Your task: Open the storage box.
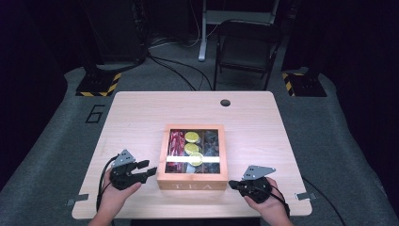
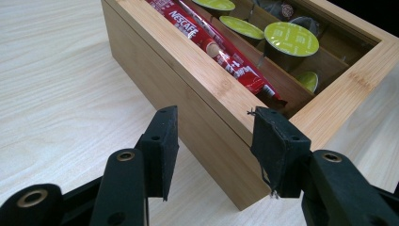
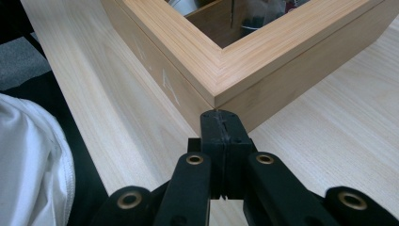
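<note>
The wooden tea box sits in the middle of the worktop, near my edge, its glass-paned lid shut over red Nescafé sticks on one side and green-topped capsules in the next compartment. My left tongs stand spread at the box's near left corner, one jaw out over bare worktop and the other just over the lid's frame, neither pad pressing the wood as far as I can tell. My right tongs are pressed together on nothing, their tip right at the near right corner, just under the lid's edge; whether it touches I cannot tell.

I judge the lid is about to be lifted, and the risks lie there. The closed right tip is narrow and could slip off the mitred corner, or shove the whole box sideways across the smooth worktop instead of raising the lid. If the left jaws close across the seam, they would clamp lid and base together and fight the lift. A jolt could also scatter the loose capsules inside.
</note>
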`<action>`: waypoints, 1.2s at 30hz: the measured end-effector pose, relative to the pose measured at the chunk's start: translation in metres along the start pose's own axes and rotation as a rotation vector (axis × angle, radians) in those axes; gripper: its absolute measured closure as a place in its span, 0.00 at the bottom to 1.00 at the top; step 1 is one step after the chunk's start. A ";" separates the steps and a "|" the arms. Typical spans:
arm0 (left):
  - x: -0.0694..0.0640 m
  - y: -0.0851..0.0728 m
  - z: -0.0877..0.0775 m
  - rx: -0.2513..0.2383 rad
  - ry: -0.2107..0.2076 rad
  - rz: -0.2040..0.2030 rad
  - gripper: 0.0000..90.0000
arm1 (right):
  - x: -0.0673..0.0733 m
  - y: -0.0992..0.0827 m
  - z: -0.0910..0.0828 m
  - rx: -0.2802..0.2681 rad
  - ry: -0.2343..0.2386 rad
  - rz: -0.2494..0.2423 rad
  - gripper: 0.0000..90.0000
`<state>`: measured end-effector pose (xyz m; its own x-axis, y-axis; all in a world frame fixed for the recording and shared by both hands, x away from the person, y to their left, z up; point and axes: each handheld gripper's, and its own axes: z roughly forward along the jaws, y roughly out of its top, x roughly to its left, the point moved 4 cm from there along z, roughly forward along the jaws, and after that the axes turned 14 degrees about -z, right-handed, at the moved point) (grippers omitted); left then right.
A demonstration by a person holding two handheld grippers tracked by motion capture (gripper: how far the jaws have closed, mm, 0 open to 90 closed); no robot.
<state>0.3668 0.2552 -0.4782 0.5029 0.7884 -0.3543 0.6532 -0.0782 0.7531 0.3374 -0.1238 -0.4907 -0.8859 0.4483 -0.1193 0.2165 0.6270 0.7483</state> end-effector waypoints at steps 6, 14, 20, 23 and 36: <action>0.001 0.000 0.000 0.002 0.000 0.005 0.56 | 0.000 -0.001 0.003 -0.001 0.000 0.004 1.00; 0.000 -0.001 0.001 0.003 -0.003 -0.001 0.56 | -0.003 -0.002 0.005 -0.008 0.016 0.024 0.99; -0.001 -0.001 0.001 0.001 -0.006 -0.004 0.56 | -0.002 -0.002 0.004 -0.010 0.025 0.008 0.99; -0.001 -0.001 0.001 -0.001 -0.005 -0.005 0.55 | -0.001 -0.001 0.004 -0.011 0.017 0.004 0.99; -0.004 0.002 -0.004 -0.013 -0.014 -0.006 0.55 | 0.000 0.000 0.005 -0.011 0.016 0.008 0.97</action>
<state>0.3638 0.2540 -0.4730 0.5067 0.7802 -0.3667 0.6489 -0.0650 0.7581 0.3394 -0.1208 -0.4939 -0.8906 0.4429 -0.1029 0.2191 0.6162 0.7565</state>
